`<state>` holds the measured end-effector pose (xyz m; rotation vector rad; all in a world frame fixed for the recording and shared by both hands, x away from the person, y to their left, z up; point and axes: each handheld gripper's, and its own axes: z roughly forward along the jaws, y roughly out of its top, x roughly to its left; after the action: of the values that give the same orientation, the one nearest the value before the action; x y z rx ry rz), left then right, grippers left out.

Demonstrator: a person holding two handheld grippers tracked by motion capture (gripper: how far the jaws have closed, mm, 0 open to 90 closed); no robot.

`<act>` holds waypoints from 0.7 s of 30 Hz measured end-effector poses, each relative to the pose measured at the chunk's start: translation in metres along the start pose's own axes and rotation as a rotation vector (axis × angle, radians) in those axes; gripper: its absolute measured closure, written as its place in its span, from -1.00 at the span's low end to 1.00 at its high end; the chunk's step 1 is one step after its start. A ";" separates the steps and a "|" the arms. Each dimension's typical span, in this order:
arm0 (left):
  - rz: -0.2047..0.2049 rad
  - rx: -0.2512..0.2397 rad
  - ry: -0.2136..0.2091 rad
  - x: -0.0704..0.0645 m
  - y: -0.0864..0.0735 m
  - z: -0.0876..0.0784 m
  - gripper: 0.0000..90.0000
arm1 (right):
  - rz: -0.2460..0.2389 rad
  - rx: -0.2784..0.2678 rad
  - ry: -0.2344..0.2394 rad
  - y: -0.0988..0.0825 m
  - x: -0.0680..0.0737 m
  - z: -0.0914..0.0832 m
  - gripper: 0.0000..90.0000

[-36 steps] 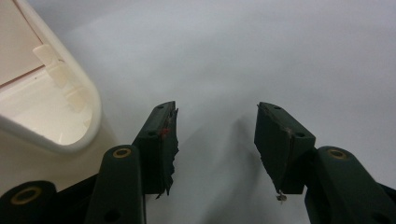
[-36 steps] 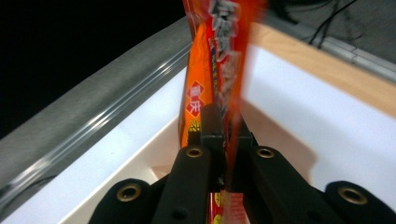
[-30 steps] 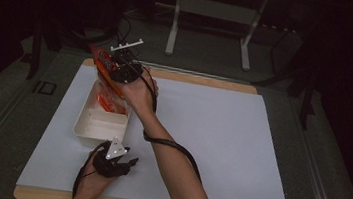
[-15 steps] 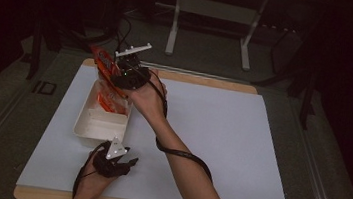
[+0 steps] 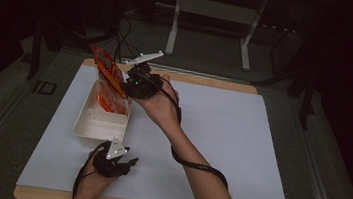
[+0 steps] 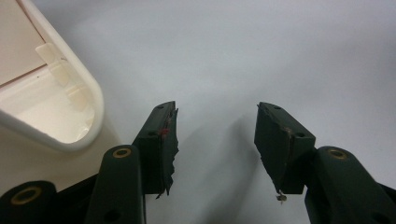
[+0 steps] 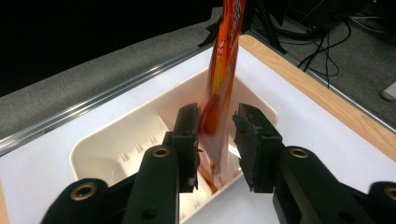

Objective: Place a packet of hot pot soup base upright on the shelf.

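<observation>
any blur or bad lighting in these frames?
High view: dark surroundings, only the white mat is lit. Right gripper view: orange packet motion-smeared between the right tool jaws. Left gripper view: sharp, soft shadows under the left tool.

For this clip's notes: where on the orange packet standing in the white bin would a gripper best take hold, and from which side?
Grip the orange packet across its flat faces on the upper part that stands clear above the white bin rim, coming from the side where its thin edge faces the jaws. It stands roughly upright and is thin, so it fits edge-on between the jaws, as in the right gripper view, where a gap shows beside it.
</observation>
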<state>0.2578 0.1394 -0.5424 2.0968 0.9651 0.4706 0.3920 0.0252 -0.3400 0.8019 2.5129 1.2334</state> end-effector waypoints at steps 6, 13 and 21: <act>-0.003 0.002 0.000 0.000 0.000 0.000 0.09 | 0.004 -0.016 0.013 -0.012 -0.005 -0.014 0.64; -0.006 -0.002 0.004 0.000 0.000 0.000 0.09 | 0.003 0.002 0.003 -0.030 -0.009 -0.018 0.81; -0.003 0.002 0.004 0.000 0.000 0.001 0.09 | 0.002 0.050 -0.009 -0.056 -0.013 -0.008 0.86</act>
<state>0.2584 0.1392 -0.5426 2.0971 0.9707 0.4724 0.3786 -0.0154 -0.3792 0.8192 2.5459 1.1688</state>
